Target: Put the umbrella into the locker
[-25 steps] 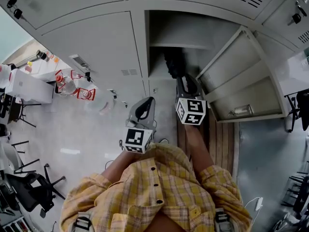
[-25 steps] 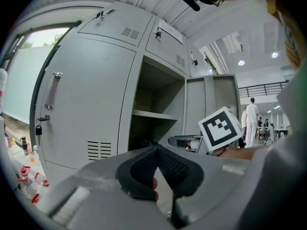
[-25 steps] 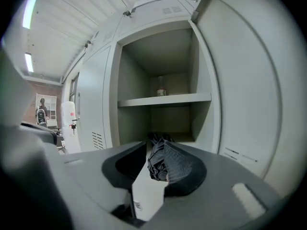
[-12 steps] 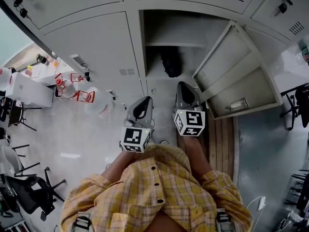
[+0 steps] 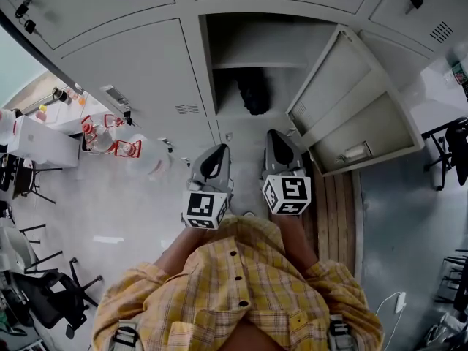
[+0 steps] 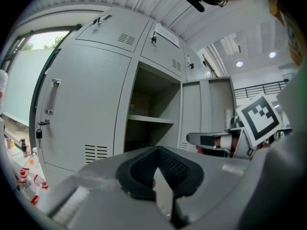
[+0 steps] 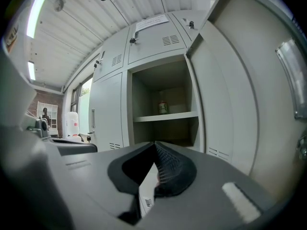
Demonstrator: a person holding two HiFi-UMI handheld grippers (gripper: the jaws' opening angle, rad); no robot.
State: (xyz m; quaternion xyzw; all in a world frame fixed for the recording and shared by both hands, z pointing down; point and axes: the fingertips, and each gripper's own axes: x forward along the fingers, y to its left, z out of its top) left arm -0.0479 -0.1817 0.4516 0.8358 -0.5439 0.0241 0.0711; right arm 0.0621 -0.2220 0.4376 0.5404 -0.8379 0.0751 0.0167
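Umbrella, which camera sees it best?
The head view. There the black umbrella sits in plain sight inside the open locker, under its shelf. In the left gripper view and the right gripper view that lower part is dark and partly cut off, so no umbrella can be made out.

The locker (image 5: pixel 265 39) stands directly ahead, with its door (image 5: pixel 351 101) swung out to the right. A shelf (image 5: pixel 256 64) divides the open compartment. The umbrella (image 5: pixel 254 92) is inside, below the shelf. A small container (image 7: pixel 163 108) stands on the shelf. The left hand-held gripper (image 5: pixel 218 151) and right hand-held gripper (image 5: pixel 276 134) are side by side in front of the opening, outside it. Bottles (image 5: pixel 110 134) stand to the left, near the foot of the neighbouring closed door (image 5: pixel 139 72).
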